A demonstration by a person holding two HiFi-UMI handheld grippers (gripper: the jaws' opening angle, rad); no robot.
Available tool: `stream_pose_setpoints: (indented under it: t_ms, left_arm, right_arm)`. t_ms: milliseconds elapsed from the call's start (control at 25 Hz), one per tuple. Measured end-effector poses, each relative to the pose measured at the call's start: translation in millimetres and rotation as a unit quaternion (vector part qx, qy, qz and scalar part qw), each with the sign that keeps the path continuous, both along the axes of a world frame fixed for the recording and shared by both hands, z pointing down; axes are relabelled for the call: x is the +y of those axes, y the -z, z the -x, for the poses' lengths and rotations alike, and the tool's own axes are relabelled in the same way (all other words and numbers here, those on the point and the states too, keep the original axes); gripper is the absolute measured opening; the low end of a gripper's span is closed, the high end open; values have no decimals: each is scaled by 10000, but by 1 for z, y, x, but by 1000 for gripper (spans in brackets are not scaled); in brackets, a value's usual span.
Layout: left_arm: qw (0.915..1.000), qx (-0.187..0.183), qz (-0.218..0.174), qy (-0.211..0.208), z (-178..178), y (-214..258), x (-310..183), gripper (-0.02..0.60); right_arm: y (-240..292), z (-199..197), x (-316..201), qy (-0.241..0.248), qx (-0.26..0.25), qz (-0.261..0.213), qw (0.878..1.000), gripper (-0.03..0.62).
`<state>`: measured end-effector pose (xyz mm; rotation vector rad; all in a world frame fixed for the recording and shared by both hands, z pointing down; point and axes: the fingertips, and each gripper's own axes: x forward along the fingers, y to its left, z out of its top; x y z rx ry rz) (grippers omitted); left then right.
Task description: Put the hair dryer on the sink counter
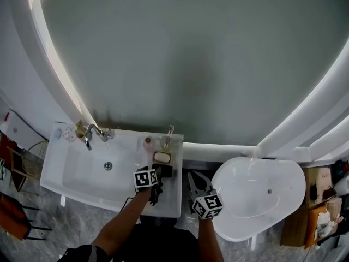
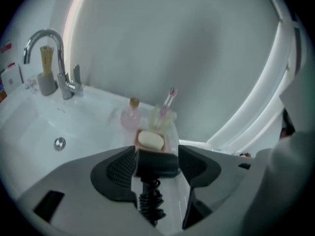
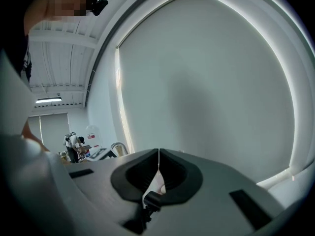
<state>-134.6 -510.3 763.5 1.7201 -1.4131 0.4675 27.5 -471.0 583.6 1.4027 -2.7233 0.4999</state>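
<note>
Hair dryer (image 2: 156,162) is lying on the right-hand strip of the sink counter (image 1: 171,202), black body crosswise, with its coiled cord (image 2: 150,203) trailing toward the near edge. Left gripper (image 2: 157,152) is hanging above it, angled steeply down; its jaws are standing wide apart and, in the left gripper view, are framing the dryer body on either side. The pads are not pressing on the dryer, so nothing is being held. Just behind the dryer, a pale bar of soap (image 2: 150,140) is sitting on a pink soap dish (image 2: 169,142). Behind that, a pink bottle (image 2: 131,117) and a clear cup (image 2: 158,119) holding a toothbrush (image 2: 169,99) are standing near the wall. The basin (image 1: 82,171) is taking up the left part of the counter, with the chrome faucet (image 2: 51,53) rising at its back corner. Right gripper (image 3: 158,154) is pointing nearly level at the grey wall, its jaws closing on each other at the tips and gripping nothing; only a pale sliver is showing in the gap lower down. In the head view this gripper is hovering off the counter's right edge, between the counter and a white bathtub (image 1: 272,206).
</note>
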Motion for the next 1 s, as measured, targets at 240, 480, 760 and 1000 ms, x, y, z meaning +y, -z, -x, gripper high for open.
stream_pose_setpoints:
  t_ms: [240,480,760,1000]
  left_arm:
    - [9799,-142,-1957,-361,27,119,-17,185]
    - [9377,-270,-3418,-557,44,188,14,40]
    - [9135,-392,-4004,-605,59,209,46,24]
    - [9194,-463,-3881,-437,77,200,44,23]
  right_arm:
    - [11,13,0,98,35,-112,9999,31]
    - [24,23,-1,152,30,-292,9995,31]
    - [25,30,1,167,103,-334,9992,31]
    - [23,33,-2,136,199,-379,9990,31]
